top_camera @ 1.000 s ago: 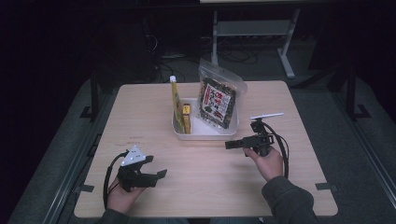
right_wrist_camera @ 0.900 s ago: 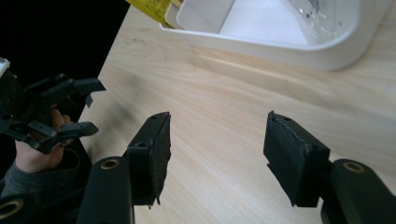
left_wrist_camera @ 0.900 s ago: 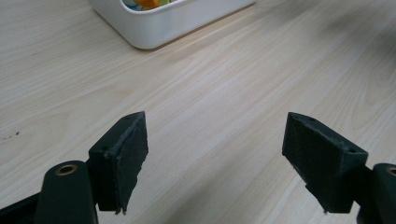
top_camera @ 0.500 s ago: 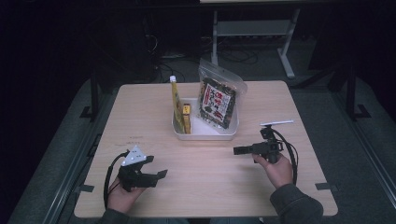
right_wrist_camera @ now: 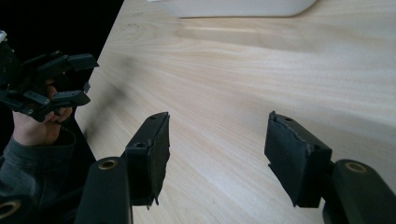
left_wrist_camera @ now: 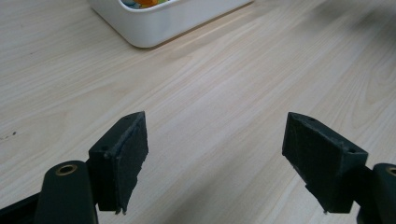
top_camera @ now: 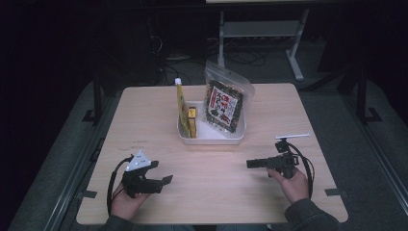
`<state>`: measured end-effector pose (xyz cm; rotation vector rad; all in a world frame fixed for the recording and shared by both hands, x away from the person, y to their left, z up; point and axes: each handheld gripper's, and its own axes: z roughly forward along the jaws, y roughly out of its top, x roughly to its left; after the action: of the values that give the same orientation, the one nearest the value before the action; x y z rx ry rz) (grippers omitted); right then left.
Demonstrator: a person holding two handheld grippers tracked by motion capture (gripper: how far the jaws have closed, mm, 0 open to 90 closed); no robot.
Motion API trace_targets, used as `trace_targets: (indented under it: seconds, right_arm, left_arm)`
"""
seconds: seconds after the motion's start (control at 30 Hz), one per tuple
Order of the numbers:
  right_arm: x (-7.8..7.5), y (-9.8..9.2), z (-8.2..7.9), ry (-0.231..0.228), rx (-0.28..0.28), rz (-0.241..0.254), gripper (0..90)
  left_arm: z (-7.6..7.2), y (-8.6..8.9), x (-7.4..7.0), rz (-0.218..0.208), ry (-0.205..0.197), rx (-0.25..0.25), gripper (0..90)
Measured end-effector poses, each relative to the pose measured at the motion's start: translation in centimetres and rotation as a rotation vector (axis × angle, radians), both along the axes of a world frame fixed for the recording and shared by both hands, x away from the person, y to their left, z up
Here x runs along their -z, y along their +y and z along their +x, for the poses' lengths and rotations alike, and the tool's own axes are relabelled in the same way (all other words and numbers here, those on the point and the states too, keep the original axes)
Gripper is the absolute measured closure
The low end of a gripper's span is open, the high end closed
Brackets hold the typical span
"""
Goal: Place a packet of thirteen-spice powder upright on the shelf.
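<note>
A white tub (top_camera: 211, 136) stands mid-table. It holds a tall yellow bottle (top_camera: 181, 103), a small yellow box (top_camera: 192, 120) and an upright snack bag (top_camera: 224, 102). My left gripper (top_camera: 167, 179) rests low at the near left, open, with bare wood between its pads. In the left gripper view its jaws (left_wrist_camera: 215, 158) spread wide, the tub (left_wrist_camera: 159, 23) ahead. My right gripper (top_camera: 249, 163) sits at the near right, pointing left, open and holding nothing. Its own view shows the jaws (right_wrist_camera: 217, 154) over bare table, with the left gripper (right_wrist_camera: 83, 79) farther off.
The light wooden table (top_camera: 288, 110) has bare stretches on both sides of the tub and in front of it. A metal stand (top_camera: 260, 33) rises behind the table's far edge. Dark floor surrounds the table.
My right gripper has drawn back from the tub toward the near edge and a little to the right, sinking lower. The left gripper has stayed put.
</note>
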<state>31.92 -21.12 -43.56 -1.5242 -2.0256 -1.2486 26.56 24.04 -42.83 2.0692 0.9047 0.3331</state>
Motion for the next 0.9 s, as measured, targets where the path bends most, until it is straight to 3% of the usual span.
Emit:
trace_targets:
  seconds: [0.67, 0.9]
  right_arm:
    - [1.5, -1.9, -2.7, 0.004, 0.006, 0.02, 38.1]
    - [1.6, -2.0, -3.7, -0.034, 0.002, 0.007, 37.0]
  left_arm:
    - [0.0, -0.3, 0.1, 0.01, 0.005, 0.015, 21.8]
    - [0.0, -0.3, 0.1, 0.009, 0.006, 0.017, 21.9]
